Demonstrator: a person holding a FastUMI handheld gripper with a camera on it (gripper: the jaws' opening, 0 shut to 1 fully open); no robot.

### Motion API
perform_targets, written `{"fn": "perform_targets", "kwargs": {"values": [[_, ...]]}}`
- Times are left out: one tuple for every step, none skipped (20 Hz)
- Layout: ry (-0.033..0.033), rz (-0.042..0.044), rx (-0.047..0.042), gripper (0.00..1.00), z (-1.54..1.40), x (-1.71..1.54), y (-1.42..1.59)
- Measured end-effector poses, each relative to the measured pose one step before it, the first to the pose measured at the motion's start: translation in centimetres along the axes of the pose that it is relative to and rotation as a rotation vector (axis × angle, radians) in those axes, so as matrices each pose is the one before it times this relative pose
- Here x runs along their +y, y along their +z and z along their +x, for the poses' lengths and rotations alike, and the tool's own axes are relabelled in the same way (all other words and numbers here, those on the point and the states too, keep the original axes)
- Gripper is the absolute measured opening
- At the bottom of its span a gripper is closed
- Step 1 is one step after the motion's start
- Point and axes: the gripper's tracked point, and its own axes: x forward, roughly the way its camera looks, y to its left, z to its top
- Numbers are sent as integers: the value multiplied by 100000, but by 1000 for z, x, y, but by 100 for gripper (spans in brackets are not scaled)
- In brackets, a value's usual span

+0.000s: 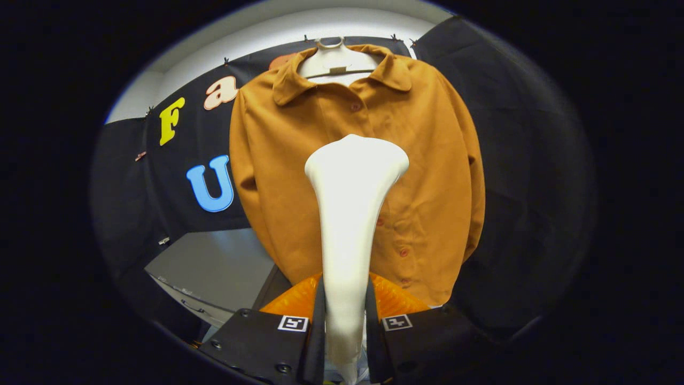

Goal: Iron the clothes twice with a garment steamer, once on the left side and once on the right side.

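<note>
Gripper view: tongs (346,315) are pinching the slim neck of a white plastic garment steamer (350,214), keeping its flared head aimed forward. At twelve o'clock beyond it, a rust-orange button-front shirt (427,160) is hanging on a pale hanger (336,64), seemingly awaiting steaming.

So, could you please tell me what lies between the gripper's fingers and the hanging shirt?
In the gripper view, the white garment steamer lies there: the gripper has both fingers shut on its handle, and its wide head stands before the brown shirt.
</note>
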Motion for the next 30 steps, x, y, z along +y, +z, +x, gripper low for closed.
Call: {"fn": "perform_targets", "kwargs": {"values": [[-852, -116, -2293, 35, 133, -963, 1160], [-879, 398, -2183, 35, 250, -822, 1245], [-1493, 563, -1644, 35, 294, -904, 843], [-1509, 331, -1102, 35, 422, -938, 620], [-817, 593, -1225, 35, 259, -736, 501], [-253, 565, -1027, 35, 252, -619, 590], [-13, 139, -600, 35, 410, -397, 325], [168, -178, -211, 35, 656, -359, 120], [390, -100, 559, 35, 584, -233, -86], [365, 373, 1155, 35, 506, -404, -328], [836, 1433, 656, 35, 308, -265, -132], [174, 1155, 793, 35, 345, -272, -453], [-171, 201, 1445, 35, 300, -384, -662], [317, 226, 1717, 35, 301, -300, -702], [229, 798, 1880, 35, 285, -329, -755], [-168, 939, 1995, 35, 456, -454, -846], [-499, 1038, 2005, 35, 249, -413, -1082], [-373, 1304, 2031, 35, 213, -369, -887], [-208, 1273, 2133, 35, 256, -304, -946], [-179, 993, 2104, 35, 362, -323, -848], [-472, 433, 2091, 35, 357, -303, -988], [-543, 210, 1894, 35, 338, -297, -853], [-479, 411, 1678, 36, 220, -243, -805], [-439, 399, 1715, 35, 303, -367, -894], [-393, 488, 1707, 35, 312, -128, -712], [-476, 303, 1702, 35, 246, -203, -691], [-692, 172, 1736, 35, 147, -238, -739], [-734, 128, 1602, 35, 99, -297, -788], [-835, 164, 1823, 35, 91, -226, -846], [-615, 377, 1624, 36, 106, -288, -725]]}}
